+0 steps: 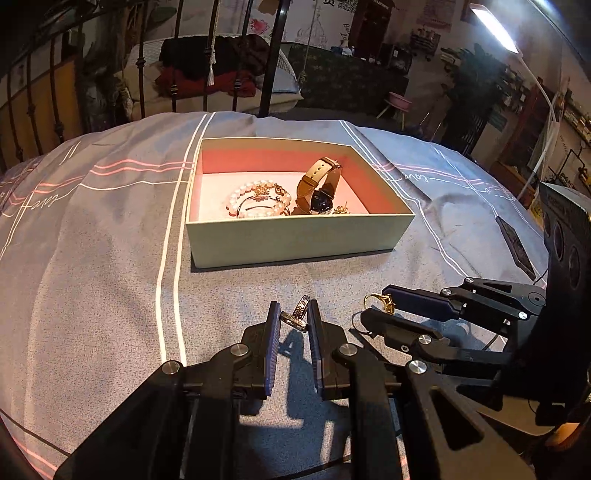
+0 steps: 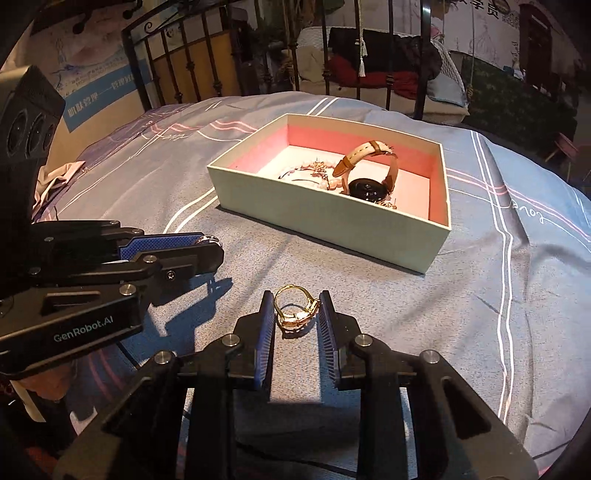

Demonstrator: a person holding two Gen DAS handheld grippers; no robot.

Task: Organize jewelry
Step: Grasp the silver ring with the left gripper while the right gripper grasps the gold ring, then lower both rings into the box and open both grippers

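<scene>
Your left gripper (image 1: 294,317) fingers pinch a silver ring (image 1: 297,315); your right gripper (image 2: 296,312) fingers clamp a gold ring (image 2: 295,308). Both hover above the bedspread (image 1: 110,258), box (image 1: 295,236) at 12 o'clock.

**Dim room, one hard lamp, strong fisheye bend**

Both views are dark overall, with black vignetted corners. A bright lamp (image 1: 495,26) at the upper right of the left wrist view is blown out to white and is the main visible source. It lights the bed cover (image 1: 110,258) unevenly, brighter near the middle and falling off towards the edges. Sharp dark shadows lie on the cloth under the left gripper (image 1: 293,317) and beside the right gripper (image 2: 297,314). The box (image 2: 332,221) casts a thin shadow along its near wall, and its pink inside glows warm. Straight stripes curve heavily outwards. The background is murky, soft and grainy.
</scene>
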